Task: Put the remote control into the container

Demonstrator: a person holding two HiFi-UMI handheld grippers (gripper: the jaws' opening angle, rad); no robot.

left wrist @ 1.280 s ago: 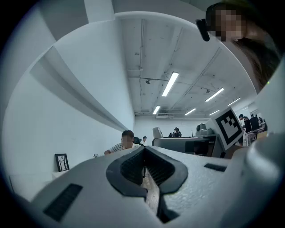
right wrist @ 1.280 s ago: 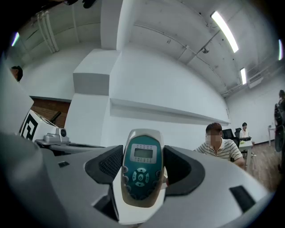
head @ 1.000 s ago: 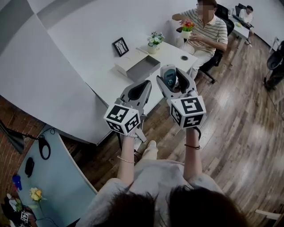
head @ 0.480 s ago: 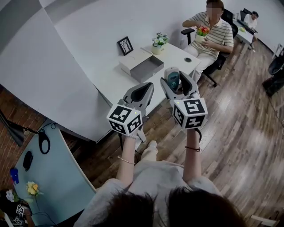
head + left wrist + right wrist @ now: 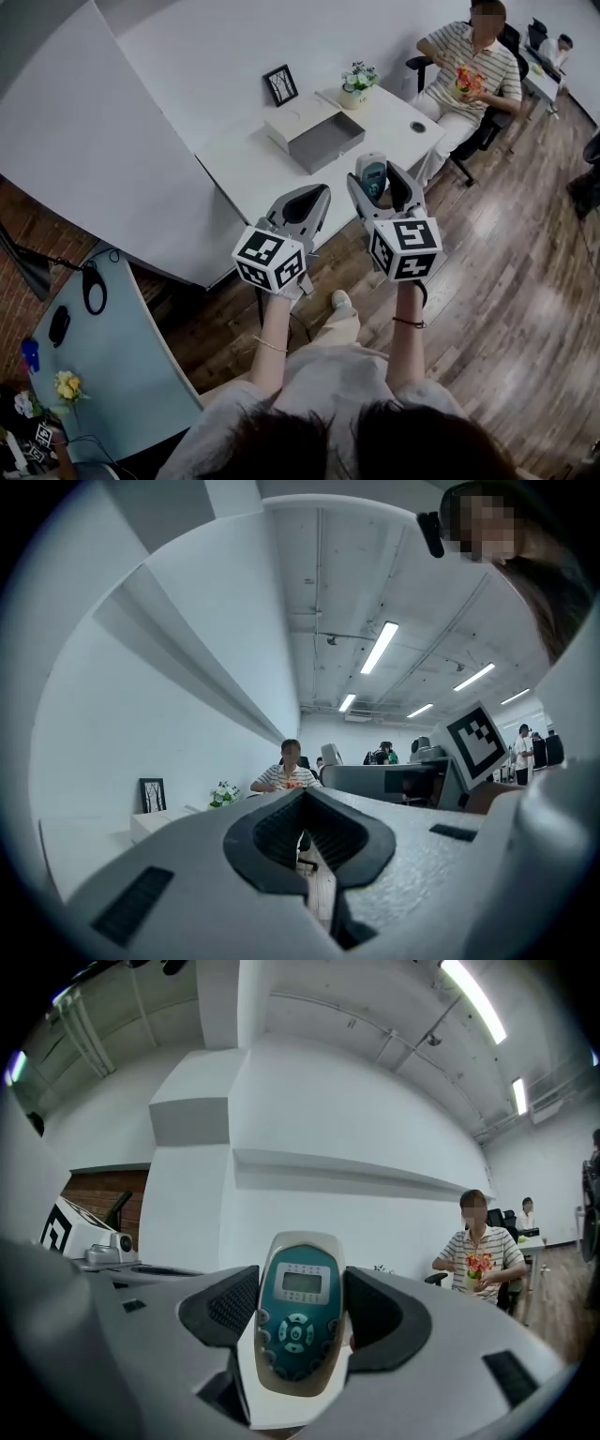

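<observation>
At the far left, a light blue table (image 5: pixel 122 366) is seen low in the head view. A black loop of cable (image 5: pixel 93 298) and a small yellow flower (image 5: pixel 66 384) are laid on it.

Next to it, a long white worktop (image 5: pixel 246 173) is set along the white wall. A small black picture frame (image 5: pixel 281 84) is stood at the back of the worktop. The container (image 5: pixel 323 142), a flat open box with a grey inside, is placed just beside the frame. Nothing can be seen in it. A little pot of flowers (image 5: pixel 354 80) is stood near the right of the container.

The left gripper (image 5: pixel 315 193) is held up in front of the person, level, with its marker cube (image 5: pixel 270 260) at the near end. Its jaws are closed together, and nothing is held between them.

The right gripper (image 5: pixel 377 184) is held up just beside the left one. Its jaws are pressed on both sides of the remote control (image 5: pixel 298 1321), which is gripped upright, with its small screen at the top and its buttons below. The remote control is held in the air by the near edge of the worktop, apart from the container.

At the far right, a person in a striped shirt (image 5: pixel 473 56) is seated on a chair on the wooden floor (image 5: pixel 506 281), with bright flowers held in the hands.
</observation>
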